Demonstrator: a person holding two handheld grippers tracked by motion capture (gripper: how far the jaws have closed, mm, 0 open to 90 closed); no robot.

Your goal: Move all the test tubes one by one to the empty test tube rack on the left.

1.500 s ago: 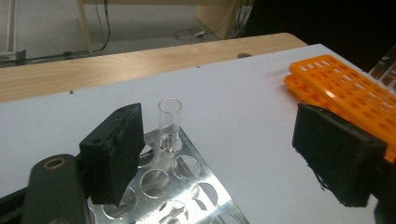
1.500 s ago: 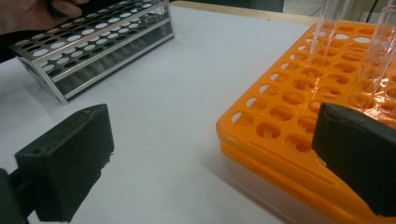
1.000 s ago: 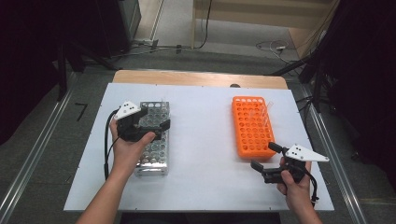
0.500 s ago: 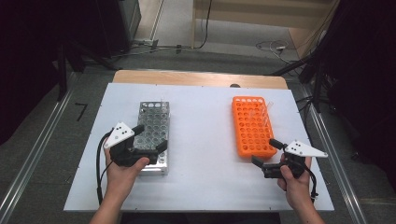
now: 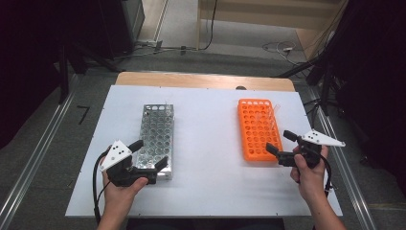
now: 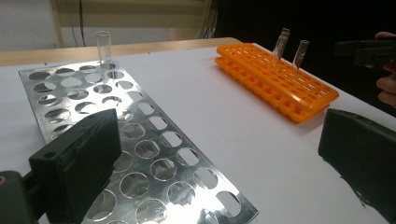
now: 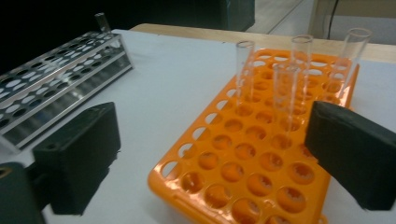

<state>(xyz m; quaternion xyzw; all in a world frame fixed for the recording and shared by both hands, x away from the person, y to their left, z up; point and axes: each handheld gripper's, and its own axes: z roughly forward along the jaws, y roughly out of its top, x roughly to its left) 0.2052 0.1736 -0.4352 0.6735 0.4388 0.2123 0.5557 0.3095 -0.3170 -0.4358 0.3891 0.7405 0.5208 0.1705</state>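
while my hands rest at the near edge, the white tabletop carries a metal test tube rack on my left and an orange test tube rack on my right, well apart. my left gripper sits over the metal rack's near end, fingers spread and empty. my right gripper hovers just beside the orange rack's near right corner, fingers spread too. four clear glass tubes stand in the orange rack's far part; one glass tube stands at the metal rack's far end.
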